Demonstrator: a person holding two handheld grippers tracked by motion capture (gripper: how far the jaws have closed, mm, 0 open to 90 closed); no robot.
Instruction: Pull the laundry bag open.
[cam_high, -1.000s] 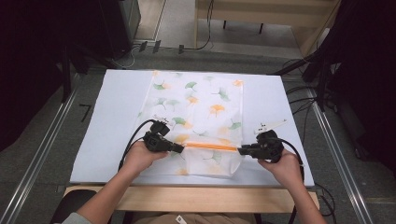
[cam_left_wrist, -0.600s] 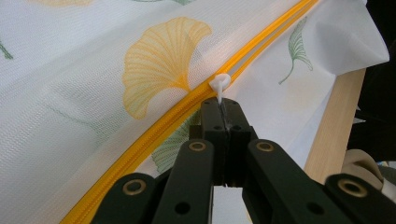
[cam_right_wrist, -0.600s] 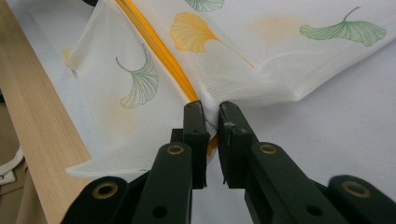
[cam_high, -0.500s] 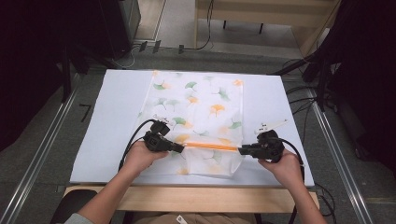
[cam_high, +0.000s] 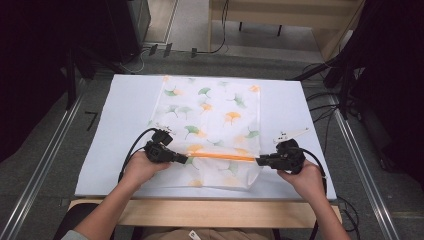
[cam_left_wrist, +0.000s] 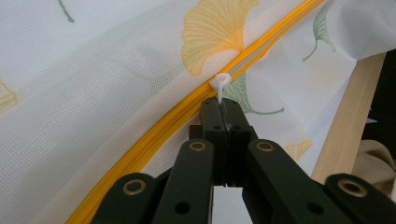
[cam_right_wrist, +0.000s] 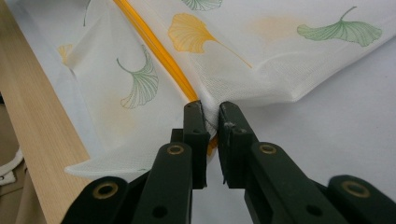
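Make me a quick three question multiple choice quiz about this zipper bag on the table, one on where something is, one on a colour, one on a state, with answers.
1. Where does the left gripper hold the mesh bag?
A. the white zipper pull
B. the far corner
C. the table edge

2. What colour is the zipper?
A. green
B. orange-yellow
C. black

3. How does the right gripper stand?
A. wide open above the bag
B. lying loose on the table
C. closed on the bag's fabric at the zipper end

Answers: 1 A, the left gripper view shows the white pull pinched between the jaws. 2 B, it shows orange-yellow. 3 C, fabric is bunched between the jaws.
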